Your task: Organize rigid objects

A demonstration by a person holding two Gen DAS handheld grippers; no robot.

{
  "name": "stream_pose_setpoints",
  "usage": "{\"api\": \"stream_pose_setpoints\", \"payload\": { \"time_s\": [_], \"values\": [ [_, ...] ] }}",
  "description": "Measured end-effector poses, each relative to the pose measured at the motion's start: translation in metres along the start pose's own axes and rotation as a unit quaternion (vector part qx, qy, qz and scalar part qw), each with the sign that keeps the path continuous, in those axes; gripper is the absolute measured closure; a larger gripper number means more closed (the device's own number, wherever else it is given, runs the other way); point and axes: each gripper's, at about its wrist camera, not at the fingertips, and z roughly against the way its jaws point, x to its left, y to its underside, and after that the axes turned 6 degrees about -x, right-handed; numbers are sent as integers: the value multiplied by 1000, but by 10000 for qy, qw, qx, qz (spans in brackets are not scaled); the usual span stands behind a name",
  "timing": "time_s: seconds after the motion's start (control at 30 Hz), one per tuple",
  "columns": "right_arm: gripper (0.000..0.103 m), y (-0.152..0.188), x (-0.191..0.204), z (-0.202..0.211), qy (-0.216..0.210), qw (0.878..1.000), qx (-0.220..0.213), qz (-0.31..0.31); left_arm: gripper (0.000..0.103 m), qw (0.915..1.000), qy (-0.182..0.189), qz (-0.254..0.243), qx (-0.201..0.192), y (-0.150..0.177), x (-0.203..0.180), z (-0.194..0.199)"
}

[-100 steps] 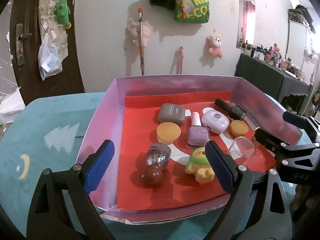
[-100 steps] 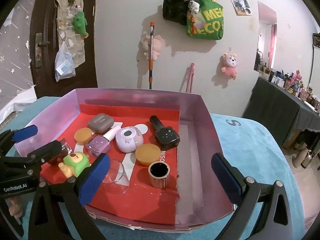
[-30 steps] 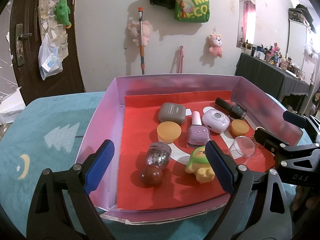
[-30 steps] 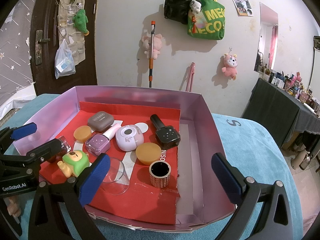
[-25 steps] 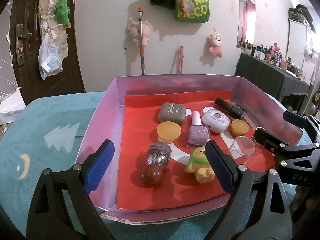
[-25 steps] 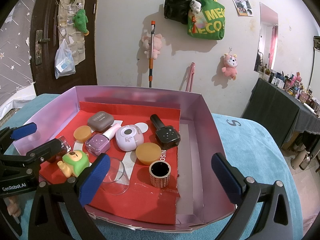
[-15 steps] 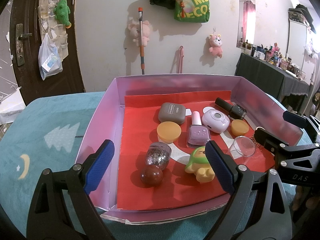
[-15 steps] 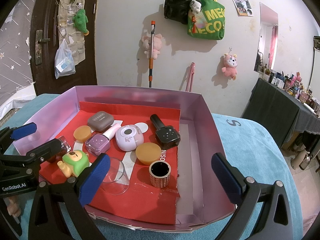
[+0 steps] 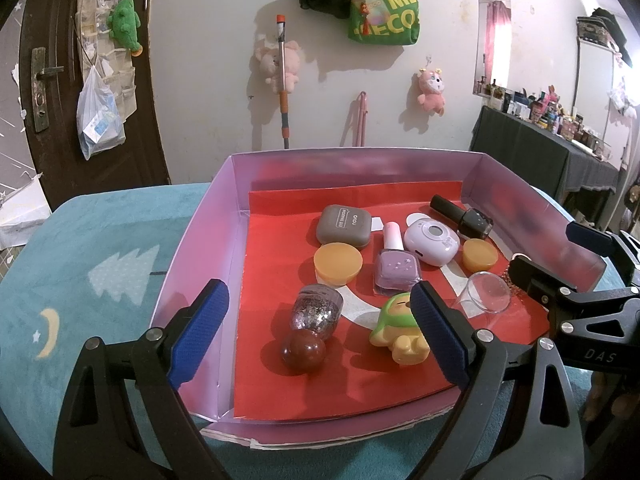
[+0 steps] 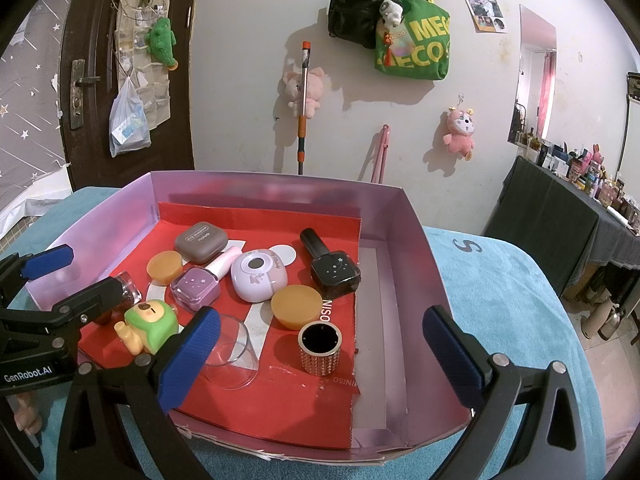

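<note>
you held both tongs, left (image 9: 316,332) and right (image 10: 316,356), spread wide and empty at the near edge of the box (image 10: 416,224), so its bottles, jars and toy (image 9: 394,320) inside stayed reachable.

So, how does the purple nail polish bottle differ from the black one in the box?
The purple nail polish bottle has a pale pink cap, while the black nail polish bottle has a black cap. The purple one lies among the crowded items toward the left; the black one lies further right, near the red sheet's edge. Their caps point in different directions. Both are squarish bottles with small star marks, lying flat.
</note>
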Motion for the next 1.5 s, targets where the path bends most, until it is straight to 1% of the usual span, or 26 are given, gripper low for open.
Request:
{"api": "stream_pose_setpoints", "payload": {
  "time_s": [0.6,0.63,0.7,0.8,0.87,0.97,1.07,1.13,1.23,1.27,1.33,1.43,1.5],
  "values": [
    [0,0,0,0,3,10000,3,10,10,10000,-42,7,-15,1,0,0],
    [0,0,0,0,-7,10000,3,14,10,10000,-84,21,-48,1,1,1],
    [0,0,0,0,-102,9999,-7,0,10,9999,-82,82,22,3,2,1],
    [0,2,0,5,-214,9998,48,-37,10,9997,20,239,85,4,6,12],
    [0,4,-2,14,-304,9993,104,-169,10,9993,69,359,25,6,9,27],
    [0,6,-4,35,-400,9984,116,-393,10,9990,119,425,68,8,9,49],
    [0,12,0,58,-363,9986,183,-347,10,9991,113,358,206,17,5,71],
    [0,19,5,74,-329,9988,264,-260,10,9989,29,282,368,26,0,81],
    [0,34,9,87,-134,9985,504,-139,10,9969,-156,190,745,43,-6,88],
    [0,39,9,89,-89,9980,604,-140,10,9957,-207,199,884,50,-8,88],
    [0,52,6,91,-25,9961,853,-222,10,9936,-187,212,1096,63,-11,87],
    [0,68,2,88,69,9928,1156,-303,10,9915,-209,167,1277,77,-15,84],
    [0,76,0,84,37,9904,1336,-357,10,9901,-225,165,1373,83,-17,81]
  ]
}}
